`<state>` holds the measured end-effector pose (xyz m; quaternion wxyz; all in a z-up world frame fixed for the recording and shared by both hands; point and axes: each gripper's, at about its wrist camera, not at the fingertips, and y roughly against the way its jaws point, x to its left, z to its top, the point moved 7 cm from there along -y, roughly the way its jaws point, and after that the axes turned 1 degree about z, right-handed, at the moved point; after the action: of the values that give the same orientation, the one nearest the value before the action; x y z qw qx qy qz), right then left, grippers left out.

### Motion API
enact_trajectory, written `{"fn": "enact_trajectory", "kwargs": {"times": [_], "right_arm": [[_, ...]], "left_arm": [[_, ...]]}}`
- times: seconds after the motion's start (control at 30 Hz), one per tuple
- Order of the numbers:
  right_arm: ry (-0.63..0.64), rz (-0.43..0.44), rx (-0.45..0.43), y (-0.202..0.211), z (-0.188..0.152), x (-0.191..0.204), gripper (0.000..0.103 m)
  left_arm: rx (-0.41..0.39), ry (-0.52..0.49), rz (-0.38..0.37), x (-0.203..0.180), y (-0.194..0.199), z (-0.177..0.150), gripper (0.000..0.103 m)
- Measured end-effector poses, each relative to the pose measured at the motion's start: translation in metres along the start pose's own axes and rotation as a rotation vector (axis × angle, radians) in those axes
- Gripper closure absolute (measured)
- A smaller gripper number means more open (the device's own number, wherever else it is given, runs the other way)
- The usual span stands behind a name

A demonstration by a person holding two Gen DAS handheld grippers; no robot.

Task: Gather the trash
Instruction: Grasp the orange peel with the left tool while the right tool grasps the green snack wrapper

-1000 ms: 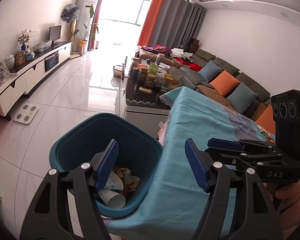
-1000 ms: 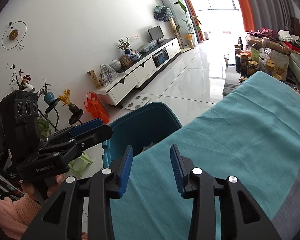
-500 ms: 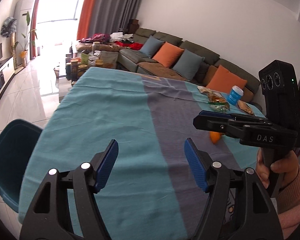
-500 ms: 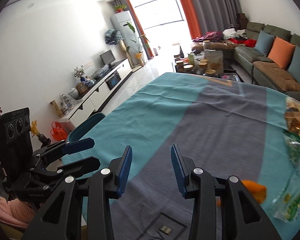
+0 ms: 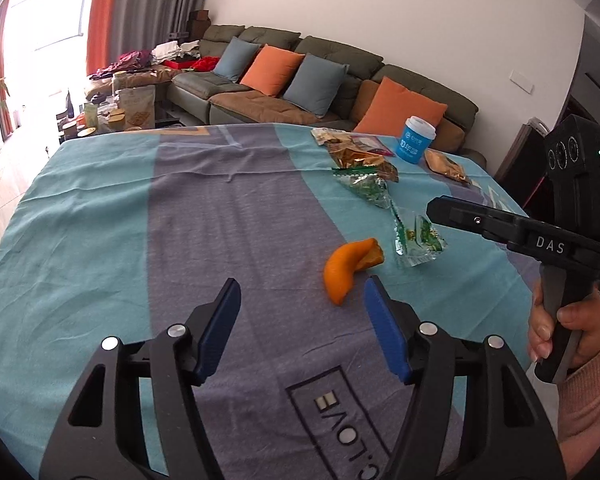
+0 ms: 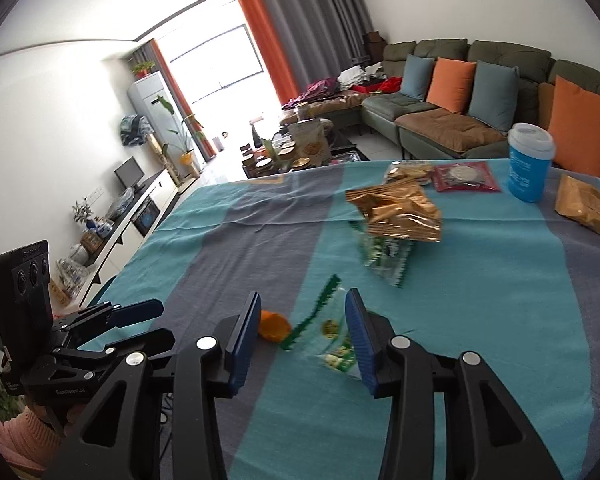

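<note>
- While both claws hang over the table (image 5: 80,216) with nothing in them, the likeliest slip, as I judge it, is at the clear green wrapper (image 6: 332,340): thin film lying flat on the cloth gives the pads little to bite, so they may pinch up the tablecloth (image 6: 480,280) with it, or slide off and push the wrapper along.
- A second risk is the orange peel (image 5: 350,266): it is curved and looks stiff, and a close from one end could flip it out sideways.
- Fisheye bending near the picture edges makes the gap to the cloth hard to read, so a hard descent could jam the fingertips into the fabric.
- The right gripper (image 6: 302,324) is spread wide, and the clear green wrapper lies between and just ahead of its pads; the orange peel shows just beside its left pad.
- The left gripper (image 5: 300,300) is likewise released, pads well apart; the orange peel lies just ahead of its right pad, off-centre toward that side.
- Beyond the orange peel lie more litter: a second green wrapper (image 5: 366,186), a crumpled gold bag (image 6: 400,212), and farther still a blue cup (image 6: 530,162) near the table's far edge.
- No bin shows in either view.
</note>
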<state>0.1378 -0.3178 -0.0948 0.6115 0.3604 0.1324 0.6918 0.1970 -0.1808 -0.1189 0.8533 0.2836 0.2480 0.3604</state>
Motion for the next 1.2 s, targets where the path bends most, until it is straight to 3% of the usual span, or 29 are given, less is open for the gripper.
{"fn": "enact_trajectory", "kwargs": {"times": [0.2,0.4,0.57,0.77,1.2], "right_arm": [[-0.076,-0.021,0.018,-0.004,-0.010,-0.031,0.052],[-0.123,0.015,0.057,-0.016,-0.023,-0.038,0.051],[-0.154,0.042,0.069,-0.020,-0.025,-0.039,0.052],[-0.158,0.053,0.081,-0.023,-0.027,-0.038,0.071],[-0.130,0.052,0.059,-0.017,-0.023,-0.032,0.078]], "left_arm": [[0.055,-0.007,-0.023,-0.014,-0.027,0.005,0.048],[0.117,0.003,-0.045,-0.020,-0.048,0.003,0.051],[0.151,0.017,-0.069,-0.021,-0.061,0.002,0.066],[0.173,0.020,-0.087,-0.023,-0.066,0.001,0.080],[0.158,0.033,-0.053,-0.020,-0.062,-0.001,0.091]]}}
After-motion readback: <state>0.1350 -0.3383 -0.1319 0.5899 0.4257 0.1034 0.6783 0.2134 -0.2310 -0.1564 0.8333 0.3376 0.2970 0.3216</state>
